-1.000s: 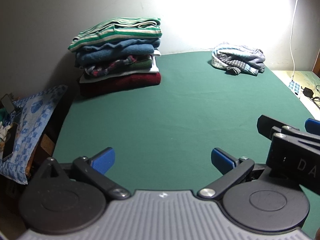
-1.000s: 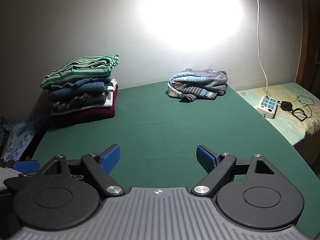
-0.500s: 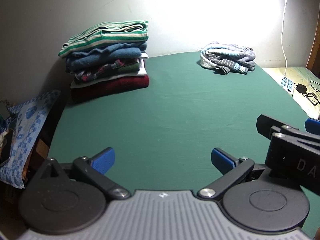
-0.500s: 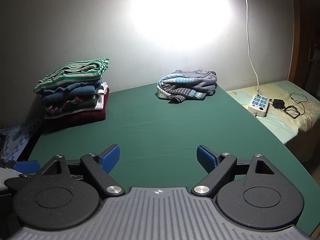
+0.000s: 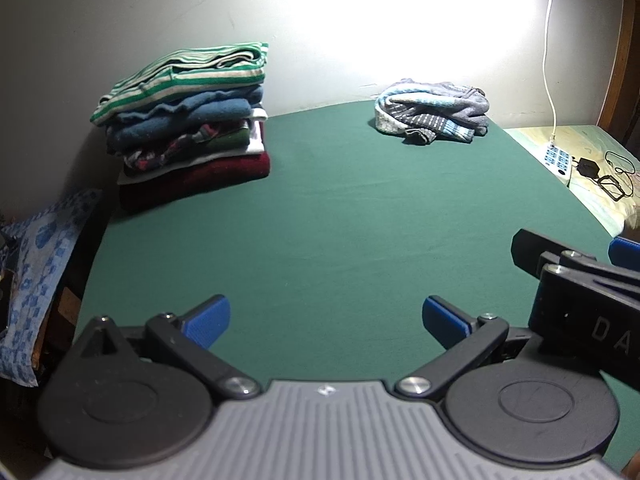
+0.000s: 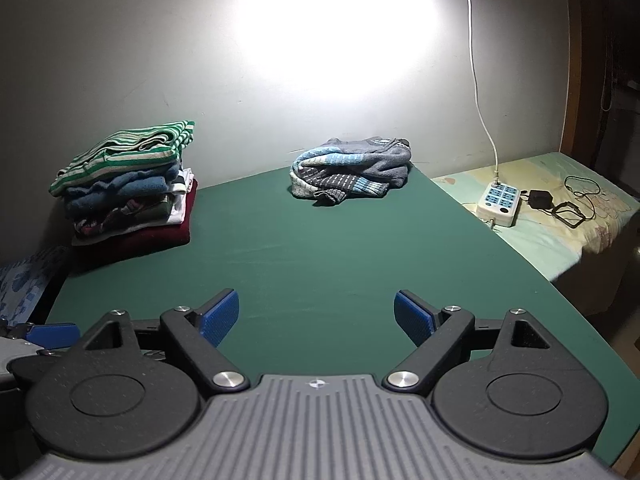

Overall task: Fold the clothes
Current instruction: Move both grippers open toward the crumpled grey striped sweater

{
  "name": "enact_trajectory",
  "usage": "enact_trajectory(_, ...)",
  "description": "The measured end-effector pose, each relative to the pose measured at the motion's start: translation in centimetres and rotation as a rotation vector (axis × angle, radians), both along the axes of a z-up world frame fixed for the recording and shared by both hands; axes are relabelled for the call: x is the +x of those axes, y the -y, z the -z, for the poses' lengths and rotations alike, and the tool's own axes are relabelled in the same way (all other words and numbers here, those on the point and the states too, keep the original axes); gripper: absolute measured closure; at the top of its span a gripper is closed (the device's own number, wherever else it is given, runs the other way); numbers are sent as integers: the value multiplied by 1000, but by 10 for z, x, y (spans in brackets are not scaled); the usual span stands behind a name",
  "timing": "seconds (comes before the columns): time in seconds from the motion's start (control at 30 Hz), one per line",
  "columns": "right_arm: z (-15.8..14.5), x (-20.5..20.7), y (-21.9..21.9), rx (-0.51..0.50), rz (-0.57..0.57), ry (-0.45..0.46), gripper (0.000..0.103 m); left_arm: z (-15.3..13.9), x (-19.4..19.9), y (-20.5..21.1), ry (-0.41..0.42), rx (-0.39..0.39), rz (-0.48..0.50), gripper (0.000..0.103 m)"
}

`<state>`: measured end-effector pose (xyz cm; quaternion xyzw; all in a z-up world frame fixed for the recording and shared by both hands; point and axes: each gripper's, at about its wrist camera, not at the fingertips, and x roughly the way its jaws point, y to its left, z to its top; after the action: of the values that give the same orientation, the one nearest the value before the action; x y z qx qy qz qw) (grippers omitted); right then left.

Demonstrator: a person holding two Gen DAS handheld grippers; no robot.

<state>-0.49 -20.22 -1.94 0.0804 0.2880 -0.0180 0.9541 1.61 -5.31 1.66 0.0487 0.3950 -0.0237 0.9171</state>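
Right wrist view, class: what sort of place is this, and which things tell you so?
Probably a bedroom or home laundry corner. A stack of folded clothes and a crumpled sweater lie on a green-covered table, and beside it a power strip rests on a patterned bedsheet.

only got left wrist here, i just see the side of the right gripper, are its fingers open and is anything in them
Observer: The right gripper is open. Its blue fingers stand wide apart over the bare green cloth, with nothing between them.
Operator: ok and is the crumpled sweater lined up with it
Observer: Nearly. In the right wrist view the crumpled grey and blue sweater lies straight ahead, slightly right of centre. It is at the far edge by the wall, apart from the folded stack.
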Motion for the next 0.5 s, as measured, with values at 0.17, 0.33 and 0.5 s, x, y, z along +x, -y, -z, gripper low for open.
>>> enact_trajectory(0.17,2,-1,8,0,18,1,16,0,4,10,-12,5,18,1)
enact_trajectory(0.33,5,-1,15,8,29,-9,16,2,6,18,-21,11,28,1)
enact_trajectory(0.5,10,-2,20,11,36,-17,16,4,8,26,-30,15,34,1)
